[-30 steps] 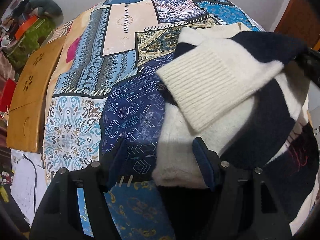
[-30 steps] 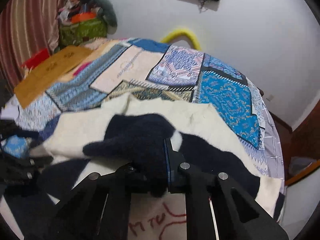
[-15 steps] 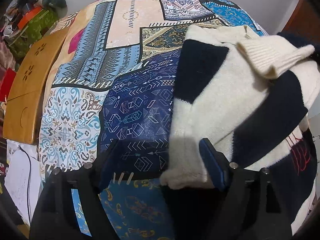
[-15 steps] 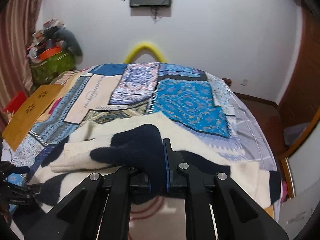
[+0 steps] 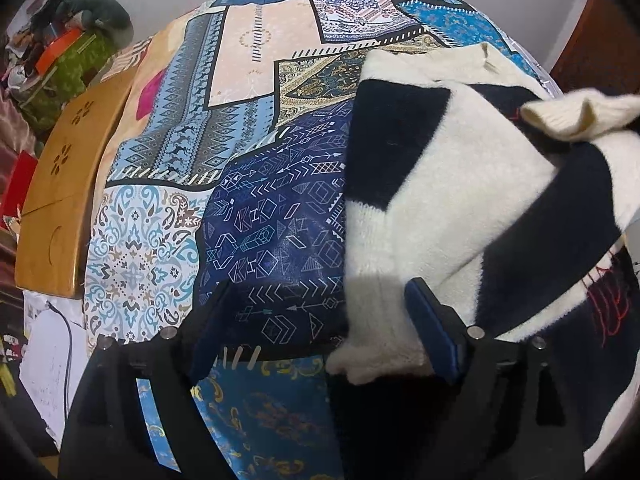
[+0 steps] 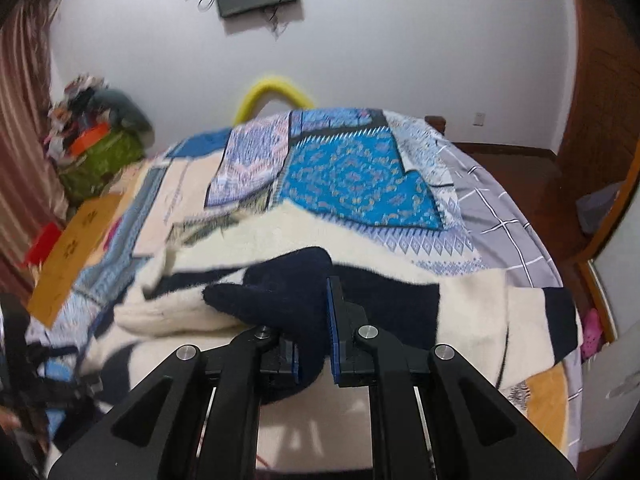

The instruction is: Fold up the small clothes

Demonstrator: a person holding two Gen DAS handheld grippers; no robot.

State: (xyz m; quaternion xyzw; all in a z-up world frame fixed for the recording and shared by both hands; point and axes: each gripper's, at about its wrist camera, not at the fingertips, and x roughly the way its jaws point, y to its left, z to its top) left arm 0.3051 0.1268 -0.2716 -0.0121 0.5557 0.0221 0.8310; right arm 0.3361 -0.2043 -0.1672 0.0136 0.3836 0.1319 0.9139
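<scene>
Navy sleeve (image 6: 288, 292) pinched in right tongs (image 6: 314, 334); left tongs (image 5: 320, 320) just opened, w/ hem between.

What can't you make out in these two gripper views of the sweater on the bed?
- Red stitching on the sweater: left wrist view, cut off by the fisheye edge, unreadable.
- Sleeve part inside the right gripper: right wrist view, hidden by its shut fingers.
- Left gripper: right wrist view, blurred at the edge.
- Bedspread beneath the sweater: covered.
</scene>
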